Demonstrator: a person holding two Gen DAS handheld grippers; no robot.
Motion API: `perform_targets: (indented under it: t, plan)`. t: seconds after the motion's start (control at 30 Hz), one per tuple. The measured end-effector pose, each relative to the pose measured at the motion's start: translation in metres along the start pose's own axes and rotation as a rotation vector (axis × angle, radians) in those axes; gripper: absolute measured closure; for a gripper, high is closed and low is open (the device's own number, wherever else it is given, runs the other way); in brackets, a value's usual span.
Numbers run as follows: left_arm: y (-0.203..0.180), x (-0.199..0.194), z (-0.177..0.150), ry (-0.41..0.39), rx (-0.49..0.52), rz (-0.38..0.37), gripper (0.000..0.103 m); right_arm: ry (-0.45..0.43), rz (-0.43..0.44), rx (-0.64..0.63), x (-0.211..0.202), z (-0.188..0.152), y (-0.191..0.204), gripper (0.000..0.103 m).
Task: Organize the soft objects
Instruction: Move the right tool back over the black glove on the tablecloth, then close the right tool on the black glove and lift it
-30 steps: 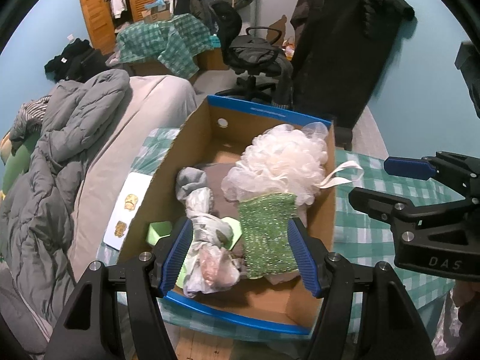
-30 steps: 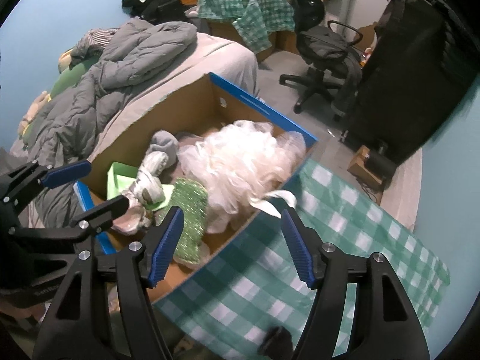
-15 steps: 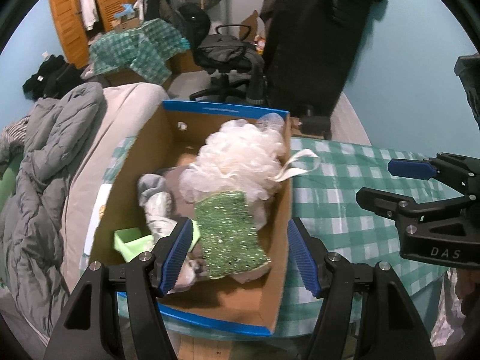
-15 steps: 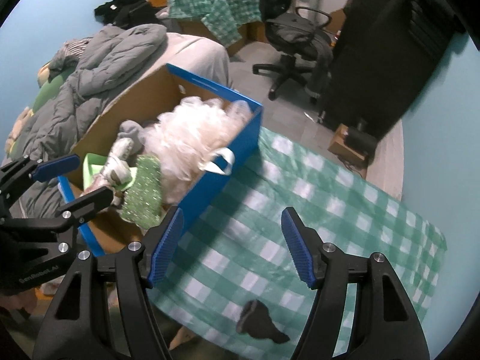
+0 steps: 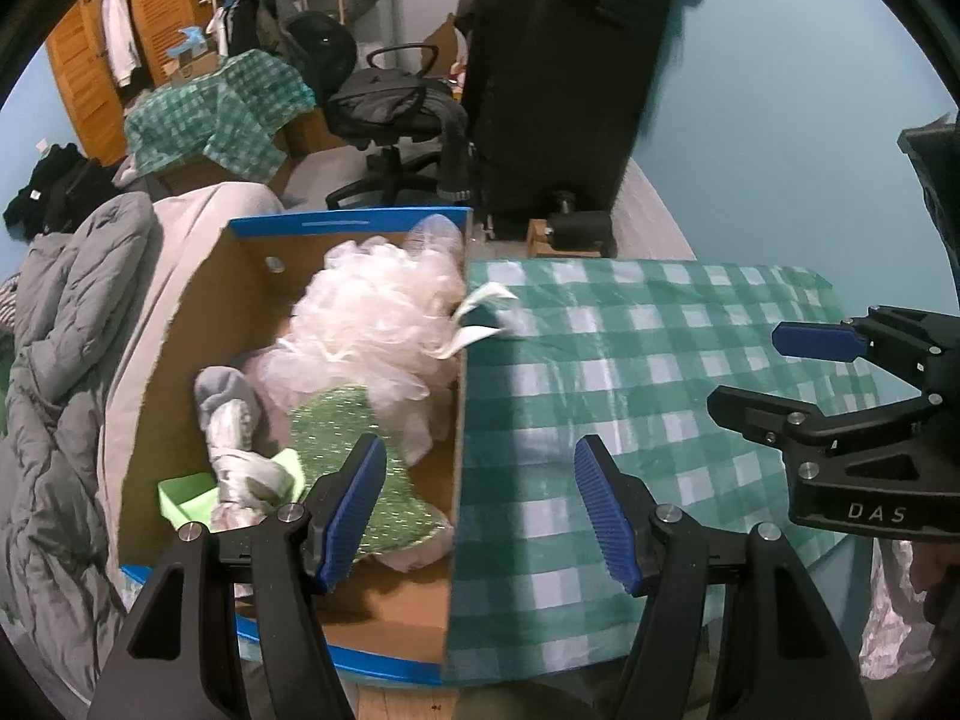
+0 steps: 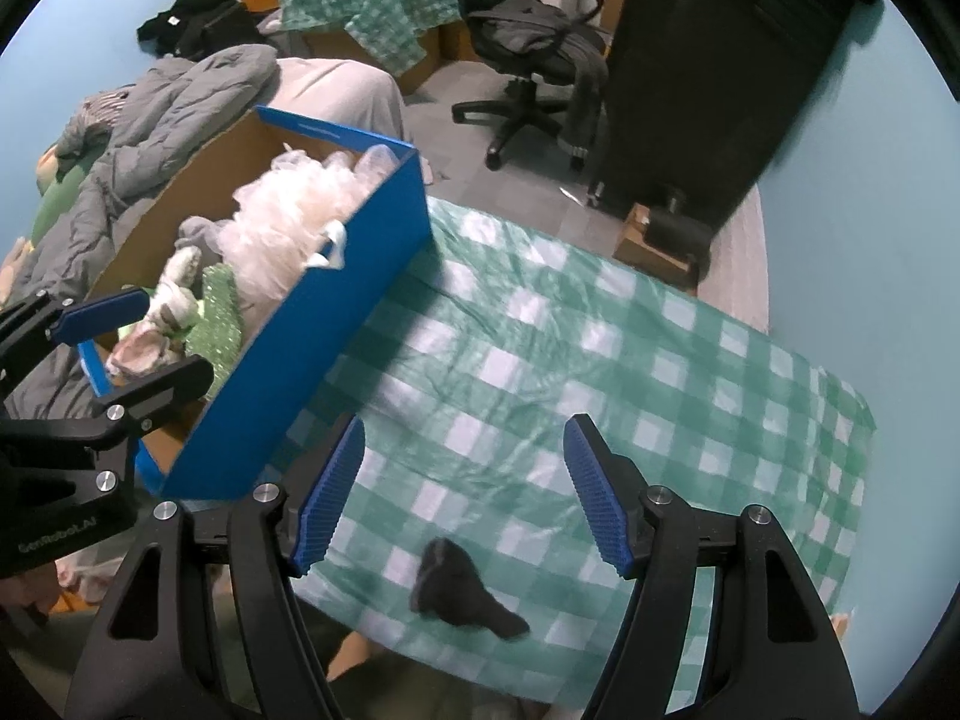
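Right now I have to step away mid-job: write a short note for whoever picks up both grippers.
Left gripper: open, empty, over the right wall of the blue-edged cardboard box.
Right gripper: open, empty, above the green-and-white checked tablecloth.
Done: the box already holds the white mesh bath pouf, the green glittery knit cloth, a grey patterned rolled fabric and a lime-green piece.
Left: one small dark soft object lies on the tablecloth near the front edge, just ahead of the right gripper. Probably pick it up and box it.
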State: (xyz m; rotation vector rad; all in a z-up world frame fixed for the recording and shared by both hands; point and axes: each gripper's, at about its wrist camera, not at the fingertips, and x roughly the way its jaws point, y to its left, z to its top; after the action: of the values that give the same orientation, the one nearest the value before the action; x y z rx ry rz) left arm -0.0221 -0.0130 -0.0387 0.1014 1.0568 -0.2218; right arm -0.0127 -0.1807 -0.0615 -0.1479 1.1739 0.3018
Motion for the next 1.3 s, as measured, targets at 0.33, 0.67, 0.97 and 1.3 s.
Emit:
perform_targets:
  t: [0.33, 0.67, 0.97, 1.3]
  plan:
    - [-0.026, 0.009, -0.015, 0.027, 0.029, -0.025, 0.036, 0.040, -0.017, 0.025, 0.008, -0.026, -0.014, 0.033]
    - [-0.038, 0.024, -0.036, 0.071, 0.059, -0.029, 0.036, 0.064, -0.007, 0.052, 0.020, -0.050, -0.022, 0.033]
    - [-0.046, 0.041, -0.059, 0.118, 0.104, -0.014, 0.036, 0.105, 0.037, 0.073, 0.039, -0.073, -0.025, 0.033]
    - [-0.054, 0.058, -0.076, 0.149, 0.135, -0.014, 0.036, 0.181, 0.077, 0.033, 0.073, -0.101, -0.017, 0.033]
